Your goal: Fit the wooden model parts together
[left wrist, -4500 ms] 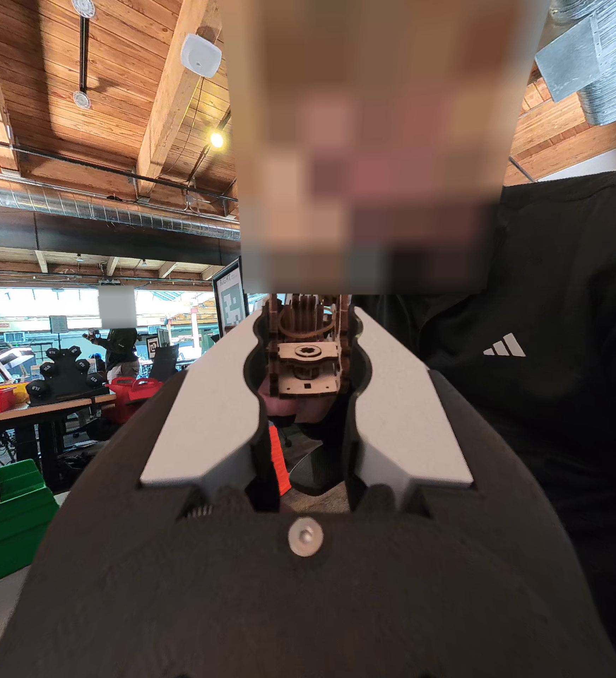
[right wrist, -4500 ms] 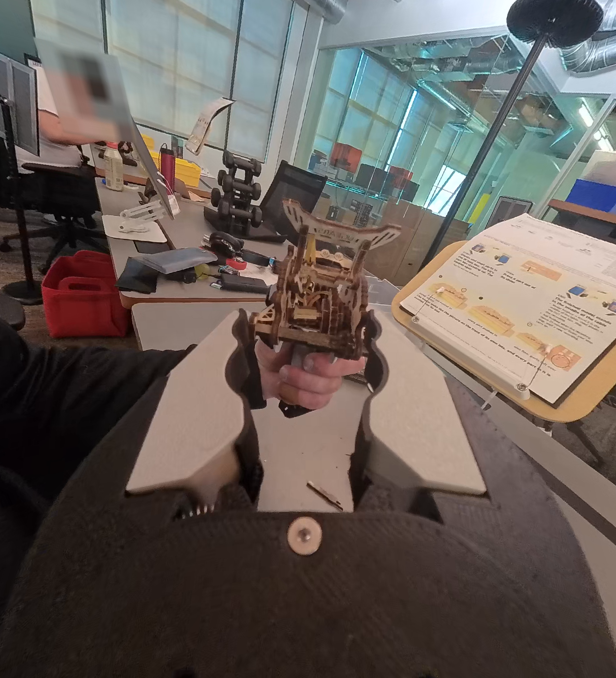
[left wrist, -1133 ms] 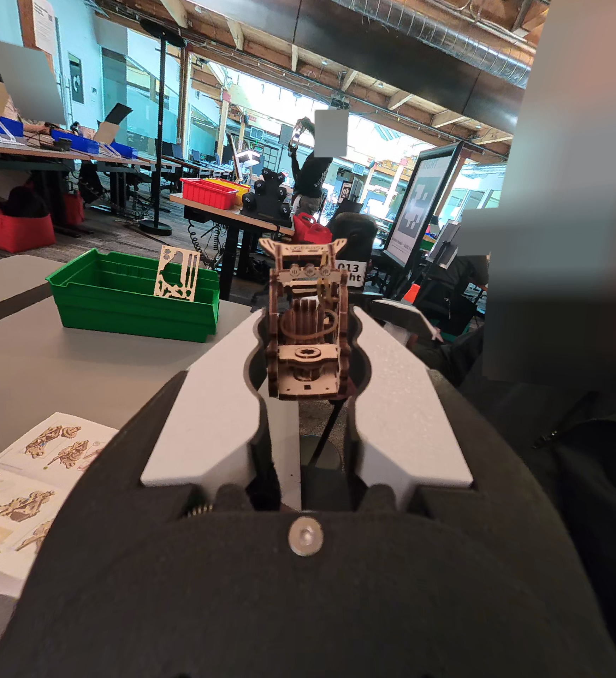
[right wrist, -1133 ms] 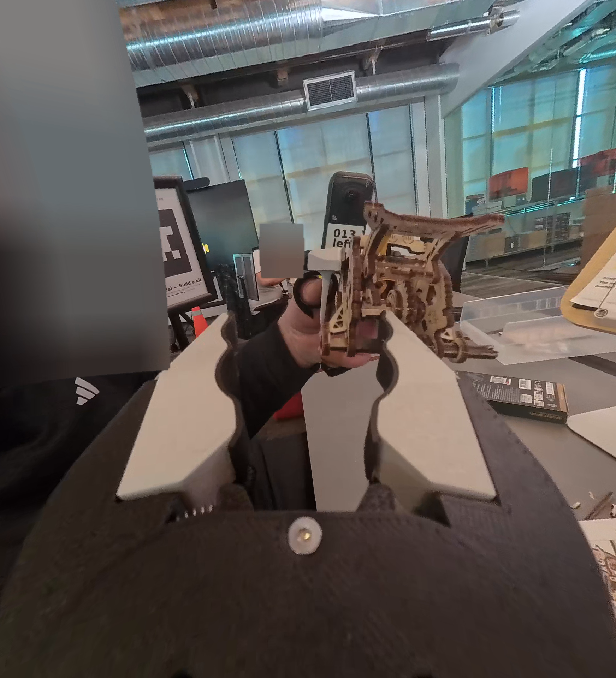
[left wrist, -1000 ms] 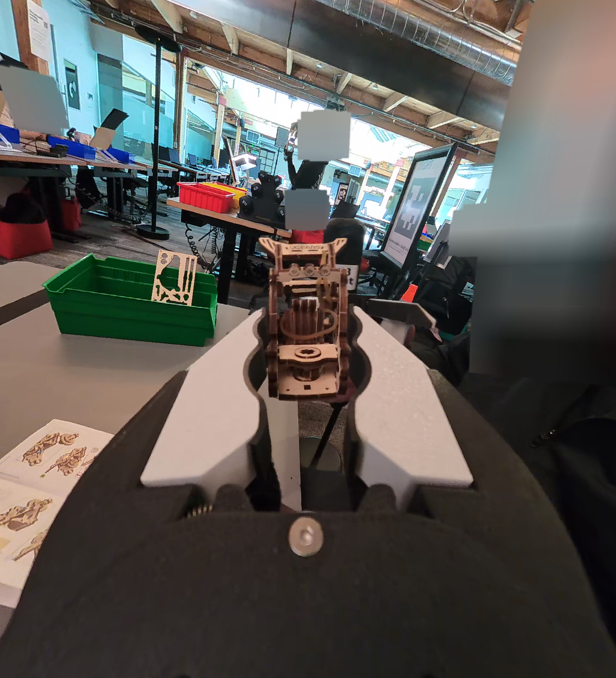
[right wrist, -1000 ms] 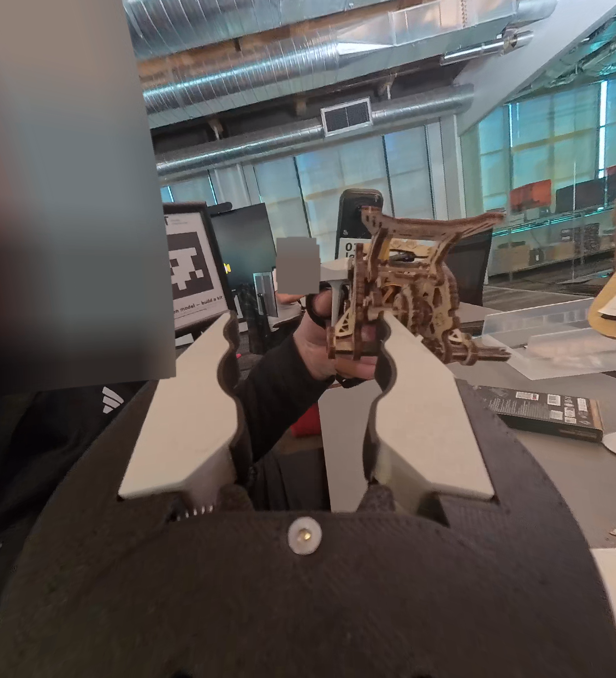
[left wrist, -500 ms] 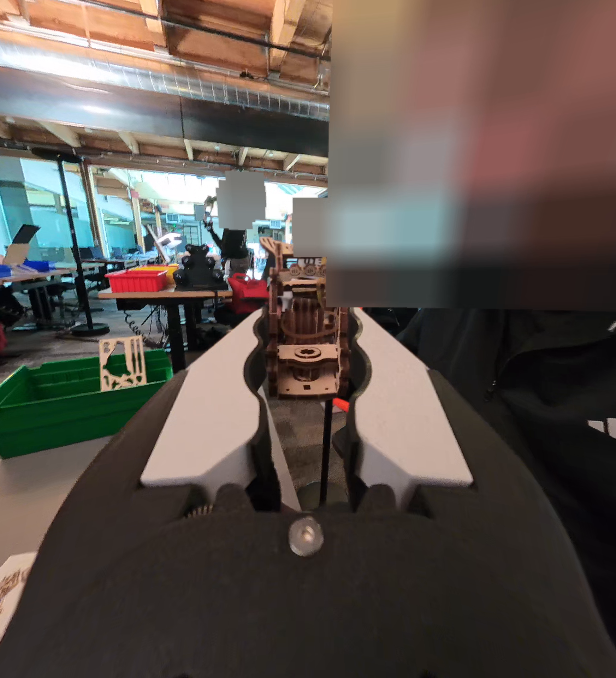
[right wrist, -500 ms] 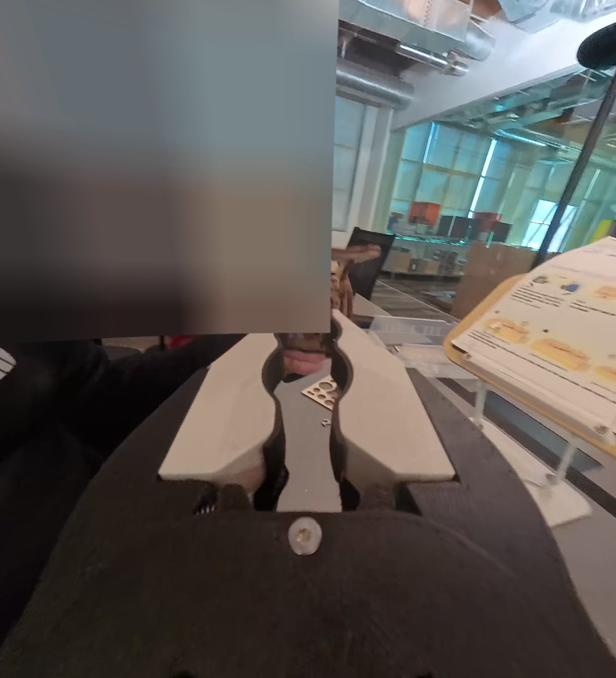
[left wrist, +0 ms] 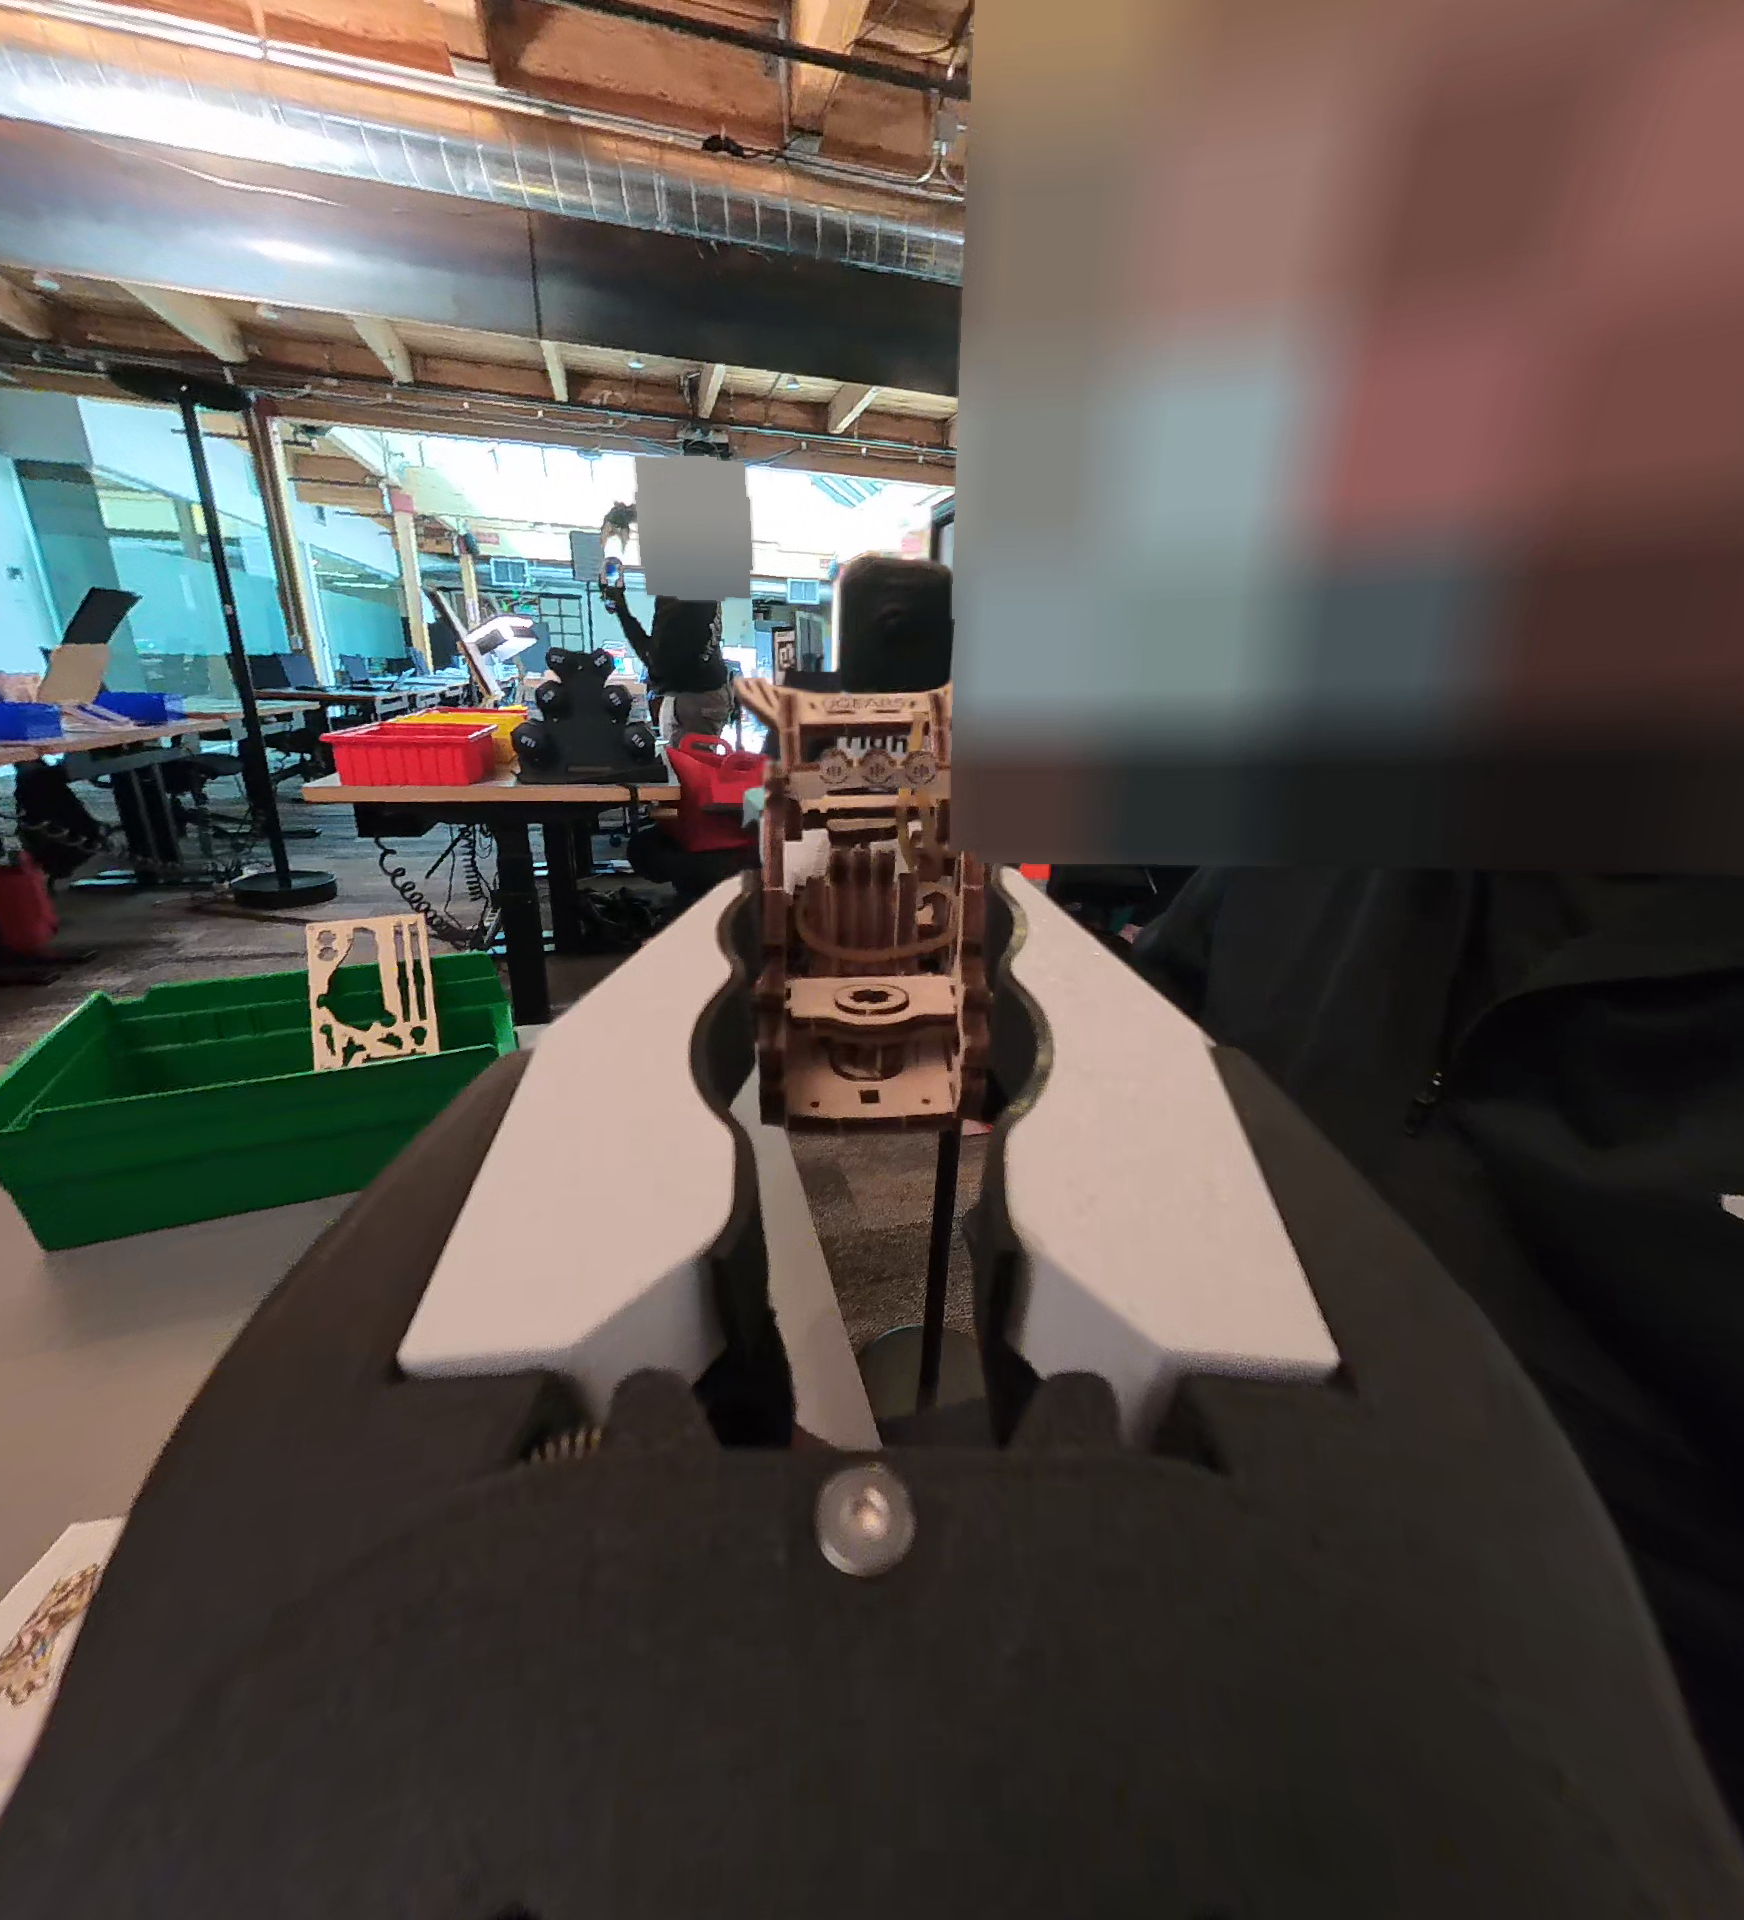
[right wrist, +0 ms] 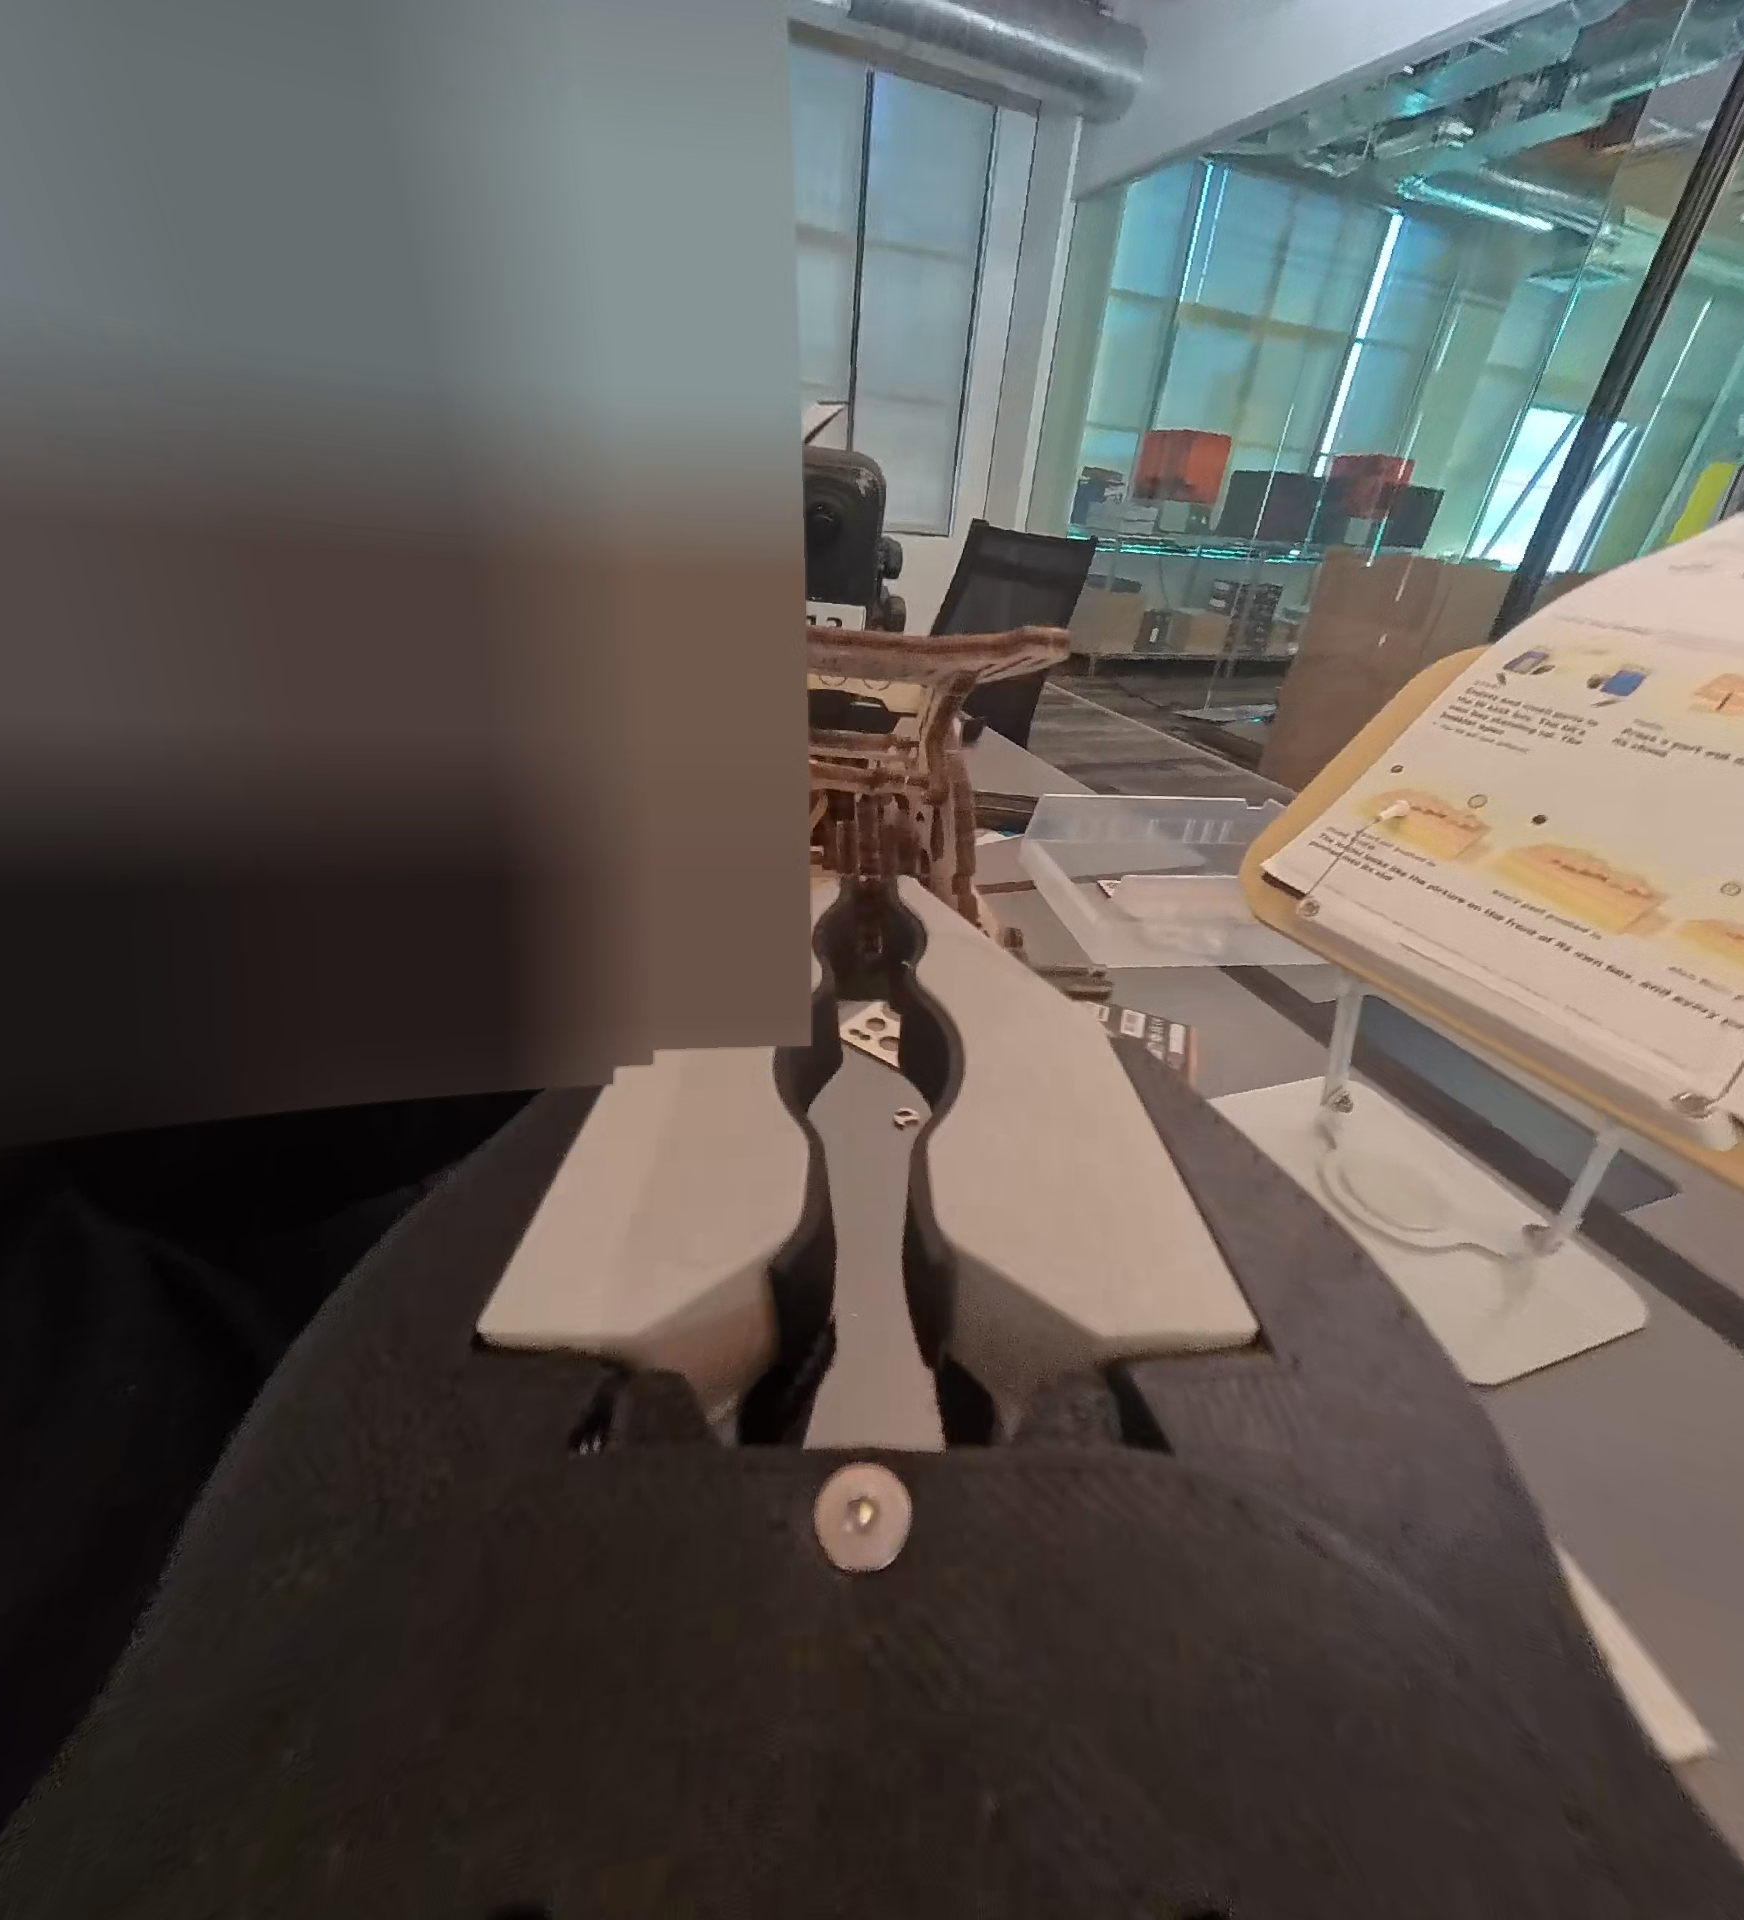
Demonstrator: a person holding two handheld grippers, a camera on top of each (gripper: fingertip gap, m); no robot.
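My left gripper (left wrist: 866, 909) is shut on the brown wooden model (left wrist: 863, 997) and holds it upright in the air, with both pads pressed on its sides. In the right wrist view the same model (right wrist: 909, 790) shows from its other side, partly behind a blurred patch. My right gripper (right wrist: 873, 909) has its jaws nearly together at the model's lower edge. A thin wooden part of the model sits edge-on between its tips. The right gripper's black camera body (left wrist: 894, 629) shows behind the model in the left wrist view.
A green bin (left wrist: 203, 1101) holds a cut-out wooden sheet (left wrist: 369, 992). An instruction sheet on a stand (right wrist: 1574, 883), a clear plastic tray (right wrist: 1138, 852), a black box (right wrist: 1148, 1034) and a sheet scrap (right wrist: 873, 1034) lie on the grey table. A person's dark sleeve is close by. Left and right tips are no more than a few centimetres apart.
My right gripper stood wide open beside the model a second ago; it has since closed to a narrow gap at the model's edge. The left gripper kept its hold while both views swung.
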